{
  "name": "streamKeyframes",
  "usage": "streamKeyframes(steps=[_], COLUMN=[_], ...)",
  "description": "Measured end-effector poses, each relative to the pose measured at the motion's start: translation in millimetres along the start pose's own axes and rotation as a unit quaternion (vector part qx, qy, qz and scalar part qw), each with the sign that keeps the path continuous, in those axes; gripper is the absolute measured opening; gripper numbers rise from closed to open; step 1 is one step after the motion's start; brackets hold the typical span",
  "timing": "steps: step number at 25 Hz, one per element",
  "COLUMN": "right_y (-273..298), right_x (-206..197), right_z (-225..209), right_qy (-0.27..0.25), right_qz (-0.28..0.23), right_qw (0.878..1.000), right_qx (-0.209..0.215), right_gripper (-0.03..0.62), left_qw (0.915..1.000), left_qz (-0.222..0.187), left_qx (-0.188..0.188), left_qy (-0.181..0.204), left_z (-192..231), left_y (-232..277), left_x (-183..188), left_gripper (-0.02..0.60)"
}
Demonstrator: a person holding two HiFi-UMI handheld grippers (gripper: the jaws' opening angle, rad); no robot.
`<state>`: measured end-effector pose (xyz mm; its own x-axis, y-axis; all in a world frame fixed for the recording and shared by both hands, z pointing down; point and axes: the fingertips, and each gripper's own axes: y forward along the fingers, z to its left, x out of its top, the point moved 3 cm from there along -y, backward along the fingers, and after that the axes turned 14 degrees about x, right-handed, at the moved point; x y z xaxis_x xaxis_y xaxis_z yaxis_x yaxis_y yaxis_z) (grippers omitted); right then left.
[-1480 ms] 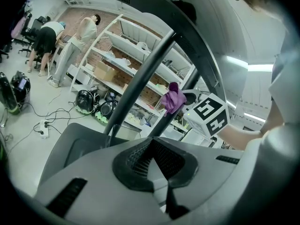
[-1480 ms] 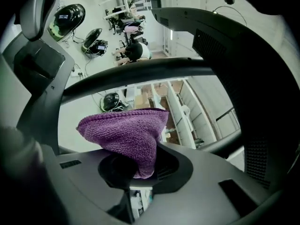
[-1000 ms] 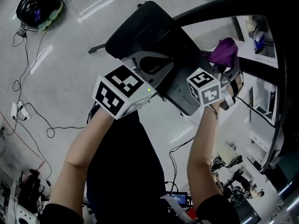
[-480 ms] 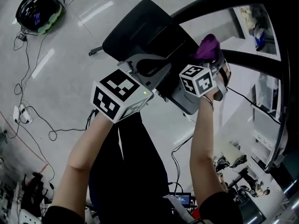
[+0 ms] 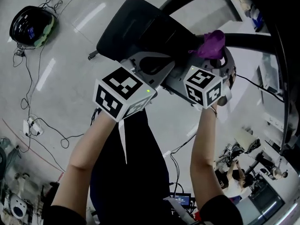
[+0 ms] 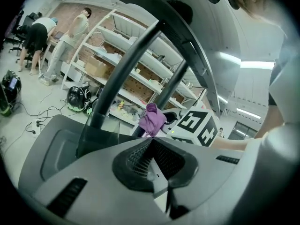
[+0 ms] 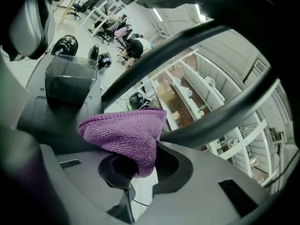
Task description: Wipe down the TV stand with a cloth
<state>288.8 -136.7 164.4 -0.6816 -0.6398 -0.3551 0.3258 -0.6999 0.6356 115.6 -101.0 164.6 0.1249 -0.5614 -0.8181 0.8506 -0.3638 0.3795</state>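
The TV stand shows as a black base plate [image 5: 140, 27] on the floor and curved black tubes [image 5: 255, 42] rising from it. My right gripper [image 5: 219, 57] is shut on a purple cloth [image 5: 212, 43], which sits bunched against the end of one black tube. In the right gripper view the cloth [image 7: 124, 137] hangs out over the jaws of the right gripper [image 7: 138, 165], under a black tube [image 7: 206, 32]. My left gripper [image 5: 151, 65] hovers over the base plate, shut with nothing in it. The left gripper view shows the cloth [image 6: 151, 118] just beyond the left gripper [image 6: 151, 143].
A black and green helmet [image 5: 30, 20] lies on the grey floor at the upper left, with cables and a power strip [image 5: 30, 124] below it. White shelving [image 6: 140, 46] stands behind the stand, and two people [image 6: 47, 32] bend over at the far left.
My right gripper has carried the purple cloth a little left and up along the black tube. The left gripper has stayed about where it was.
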Motion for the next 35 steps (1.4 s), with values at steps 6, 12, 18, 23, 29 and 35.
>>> streamKeyframes(steps=[6,12,18,23,29,35], right_y=[-71,-108,-107,-88,-50,-17], right_x=[-16,-37,-19,-6,-21,-36], right_z=[-44,-95,-138,-140,-108,-78], right_qy=[0.055,0.087,0.109,0.086,0.082,0.079], right_qz=[-0.009,0.006,-0.017,-0.004,0.032,0.062], right_qw=[0.993,0.978,0.966,0.965,0.975,0.981], right_qx=[-0.104,-0.189,-0.233,-0.246,-0.206,-0.165], right_gripper=[0.074,0.074,0.074,0.074,0.073,0.073], left_qw=[0.9980,0.9955,0.9949,0.9959,0.9965,0.9971], left_qz=[0.020,0.026,0.027,0.032,0.033,0.034], left_qx=[-0.044,-0.069,-0.075,-0.068,-0.062,-0.056], left_qy=[0.039,0.060,0.062,0.050,0.044,0.039], left_z=[-26,-47,-50,-41,-35,-27], left_y=[0,-1,-2,-1,0,0], left_x=[5,13,14,7,4,4], left_gripper=[0.006,0.006,0.006,0.006,0.006,0.006])
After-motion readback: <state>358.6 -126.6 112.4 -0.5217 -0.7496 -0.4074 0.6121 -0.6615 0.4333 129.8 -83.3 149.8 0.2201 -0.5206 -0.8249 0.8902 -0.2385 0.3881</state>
